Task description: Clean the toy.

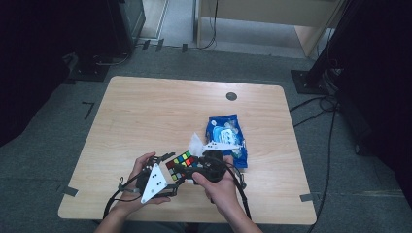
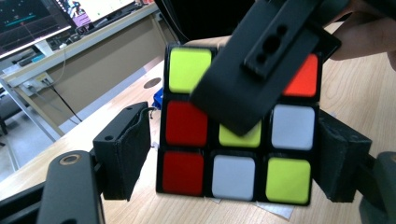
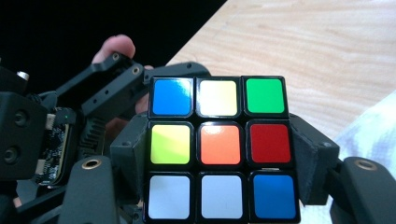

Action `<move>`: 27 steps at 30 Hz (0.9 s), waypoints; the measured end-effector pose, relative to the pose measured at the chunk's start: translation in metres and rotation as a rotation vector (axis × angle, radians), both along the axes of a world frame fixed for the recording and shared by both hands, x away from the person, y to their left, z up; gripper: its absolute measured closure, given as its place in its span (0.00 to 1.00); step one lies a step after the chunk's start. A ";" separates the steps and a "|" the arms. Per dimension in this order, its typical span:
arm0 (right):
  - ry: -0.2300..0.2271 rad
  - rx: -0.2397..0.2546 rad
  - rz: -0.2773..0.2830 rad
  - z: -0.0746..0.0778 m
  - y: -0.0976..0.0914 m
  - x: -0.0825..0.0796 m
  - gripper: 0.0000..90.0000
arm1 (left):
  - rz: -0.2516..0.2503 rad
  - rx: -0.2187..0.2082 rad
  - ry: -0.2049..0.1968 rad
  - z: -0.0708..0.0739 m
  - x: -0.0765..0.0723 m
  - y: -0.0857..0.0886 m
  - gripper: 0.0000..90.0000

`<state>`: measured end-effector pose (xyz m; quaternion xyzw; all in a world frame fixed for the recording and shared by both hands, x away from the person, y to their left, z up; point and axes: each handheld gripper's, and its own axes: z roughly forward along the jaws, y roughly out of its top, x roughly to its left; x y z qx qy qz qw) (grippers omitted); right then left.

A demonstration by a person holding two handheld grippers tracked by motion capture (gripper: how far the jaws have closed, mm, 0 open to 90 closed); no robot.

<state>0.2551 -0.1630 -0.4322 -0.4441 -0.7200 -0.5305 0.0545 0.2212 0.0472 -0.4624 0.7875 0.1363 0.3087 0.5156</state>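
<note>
A scrambled puzzle cube (image 1: 182,162) is held just above the wooden table (image 1: 145,111) near its front edge, between my two grippers. My right gripper (image 1: 193,168) comes in from the right and is shut on the cube (image 3: 219,144), its pads (image 3: 308,163) pressing both sides. My left gripper (image 1: 171,172) reaches in from the left; its jaws straddle the cube (image 2: 187,123), and the left pad (image 2: 128,154) stands a little off the cube's side. One black jaw of the right gripper crosses the cube's face in the left gripper view.
A blue packet (image 1: 226,133) lies just behind the right hand, with a white crumpled sheet (image 1: 197,143) beside it. A round grey grommet (image 1: 231,96) sits near the far edge. Cables trail off the table's front.
</note>
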 end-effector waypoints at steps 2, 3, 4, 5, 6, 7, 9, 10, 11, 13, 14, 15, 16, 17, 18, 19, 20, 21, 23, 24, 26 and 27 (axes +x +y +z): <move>-0.012 0.000 -0.008 0.001 -0.001 -0.001 0.38 | -0.002 -0.006 0.006 0.000 0.001 0.000 0.27; -0.010 -0.002 -0.008 0.002 -0.001 -0.001 0.38 | 0.000 -0.002 0.006 -0.001 0.000 -0.001 0.27; -0.015 -0.005 -0.006 0.001 0.000 -0.001 0.38 | 0.000 -0.002 0.006 -0.001 0.000 -0.001 0.28; -0.016 -0.007 -0.003 0.001 0.000 -0.002 0.38 | 0.000 0.012 0.004 -0.002 0.000 -0.002 0.29; -0.015 -0.007 0.000 0.001 0.001 -0.002 0.38 | -0.002 0.013 0.003 -0.003 0.000 -0.003 0.31; -0.021 -0.010 0.004 0.001 0.002 -0.002 0.38 | -0.004 0.014 0.001 -0.003 -0.001 -0.003 0.33; -0.029 -0.018 0.003 0.001 0.003 -0.003 0.38 | -0.006 0.018 -0.002 -0.003 -0.001 -0.003 0.35; -0.031 -0.019 0.002 0.002 0.003 -0.004 0.38 | -0.006 0.018 -0.002 -0.003 -0.001 -0.003 0.35; -0.033 -0.018 0.004 0.002 0.003 -0.004 0.38 | -0.007 0.017 -0.002 -0.002 -0.001 -0.003 0.36; -0.029 -0.017 0.004 0.001 0.002 -0.003 0.38 | -0.004 0.017 -0.001 -0.003 -0.001 -0.004 0.36; -0.028 -0.018 0.006 0.001 0.002 -0.003 0.38 | -0.003 0.017 0.000 -0.003 -0.001 -0.004 0.36; -0.027 -0.017 0.006 0.000 0.003 -0.002 0.38 | -0.002 0.017 0.001 -0.003 -0.001 -0.004 0.37; -0.024 -0.015 0.005 0.000 0.003 -0.002 0.38 | 0.000 0.018 0.002 -0.003 -0.001 -0.004 0.37; -0.025 -0.014 0.006 0.000 0.003 -0.002 0.38 | 0.002 0.017 0.000 -0.003 -0.002 -0.004 0.37; -0.025 -0.014 0.006 0.000 0.003 -0.002 0.38 | 0.002 0.017 0.000 -0.003 -0.002 -0.004 0.37; -0.031 -0.012 0.012 0.000 0.002 -0.001 0.38 | 0.005 0.016 -0.002 -0.002 -0.002 -0.004 0.38; -0.031 -0.012 0.012 0.000 0.002 -0.001 0.38 | 0.005 0.016 -0.002 -0.002 -0.002 -0.004 0.38; -0.038 -0.010 0.022 0.000 0.002 -0.001 0.37 | 0.014 0.010 0.003 -0.002 -0.001 -0.002 0.38; -0.045 -0.015 0.028 0.001 0.001 0.000 0.36 | 0.018 0.003 0.012 -0.002 0.001 0.001 0.38; -0.045 -0.015 0.028 0.001 0.001 0.000 0.36 | 0.018 0.003 0.012 -0.002 0.001 0.001 0.38; -0.053 -0.018 0.029 0.002 0.000 0.000 0.34 | 0.029 -0.002 0.017 -0.001 0.003 0.004 0.38; -0.066 -0.009 0.034 0.003 -0.003 0.001 0.33 | 0.043 0.000 0.020 -0.001 0.005 0.008 0.38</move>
